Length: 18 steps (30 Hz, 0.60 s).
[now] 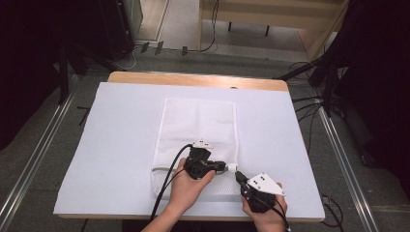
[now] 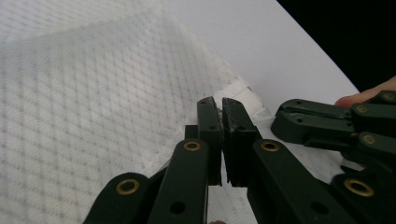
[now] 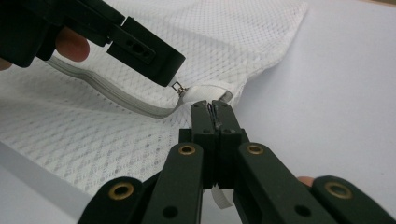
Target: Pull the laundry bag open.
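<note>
I pinch the mesh bag's (image 1: 198,125) corner tab with my right gripper (image 3: 214,106) to anchor it on the table (image 1: 121,145) while my left gripper (image 3: 175,79), jaws pressed together, grips the zipper pull (image 3: 178,88).

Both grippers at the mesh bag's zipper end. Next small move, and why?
Probably draw the left gripper along the zipper, away from the right gripper. The left looks shut on the zipper pull, while the right pins the mesh bag corner, bracing it.
</note>
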Tool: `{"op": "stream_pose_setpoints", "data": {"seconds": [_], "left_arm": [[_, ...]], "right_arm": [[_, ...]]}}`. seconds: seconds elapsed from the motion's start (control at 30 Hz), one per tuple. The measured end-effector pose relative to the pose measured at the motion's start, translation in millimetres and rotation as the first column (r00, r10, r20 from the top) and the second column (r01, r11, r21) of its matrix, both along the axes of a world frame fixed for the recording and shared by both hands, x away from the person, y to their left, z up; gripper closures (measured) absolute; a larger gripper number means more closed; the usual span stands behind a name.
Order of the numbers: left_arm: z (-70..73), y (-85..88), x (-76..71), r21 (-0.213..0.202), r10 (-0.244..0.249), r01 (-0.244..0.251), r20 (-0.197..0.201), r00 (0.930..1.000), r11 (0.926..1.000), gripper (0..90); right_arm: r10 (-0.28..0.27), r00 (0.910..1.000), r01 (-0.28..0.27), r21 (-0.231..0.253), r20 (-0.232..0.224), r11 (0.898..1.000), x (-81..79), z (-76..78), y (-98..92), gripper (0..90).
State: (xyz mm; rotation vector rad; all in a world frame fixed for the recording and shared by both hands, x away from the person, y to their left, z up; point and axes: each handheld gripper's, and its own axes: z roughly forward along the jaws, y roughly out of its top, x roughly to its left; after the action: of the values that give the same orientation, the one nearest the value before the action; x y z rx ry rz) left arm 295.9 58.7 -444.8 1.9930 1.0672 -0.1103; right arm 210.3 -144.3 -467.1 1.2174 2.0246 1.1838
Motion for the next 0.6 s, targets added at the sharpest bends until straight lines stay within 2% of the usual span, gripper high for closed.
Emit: {"op": "stream_pose_setpoints", "data": {"seconds": [0.27, 0.33, 0.47, 0.6], "left_arm": [[3.8, 7.5, -4.0, -0.015, 0.003, -0.003, 0.017, 0.9998, 0.9999, 87.7], [6.0, 10.5, -5.8, -0.027, 0.004, -0.004, 0.019, 0.9998, 0.9996, 87.7], [8.7, 14.0, -7.3, -0.023, 0.005, -0.004, 0.029, 0.9996, 0.9997, 87.7], [5.8, 20.2, -6.1, -0.034, 0.017, -0.017, 0.012, 0.9998, 0.9993, 87.6]], "right_arm": [[0.005, 0.999, -0.005, -0.005, 0.045, 1.0, -5.8, 9.1, 3.1, 90.0], [0.007, 0.9988, -0.007, 0.001, 0.049, 1.0, -6.9, 10.4, 3.6, 90.0], [0.013, 0.9985, -0.014, 0.007, 0.053, 1.0, -8.3, 13.2, 4.2, 90.0], [0.01, 0.999, -0.011, 0.035, 0.044, 0.999, -8.9, 16.8, 3.8, 90.0]]}}
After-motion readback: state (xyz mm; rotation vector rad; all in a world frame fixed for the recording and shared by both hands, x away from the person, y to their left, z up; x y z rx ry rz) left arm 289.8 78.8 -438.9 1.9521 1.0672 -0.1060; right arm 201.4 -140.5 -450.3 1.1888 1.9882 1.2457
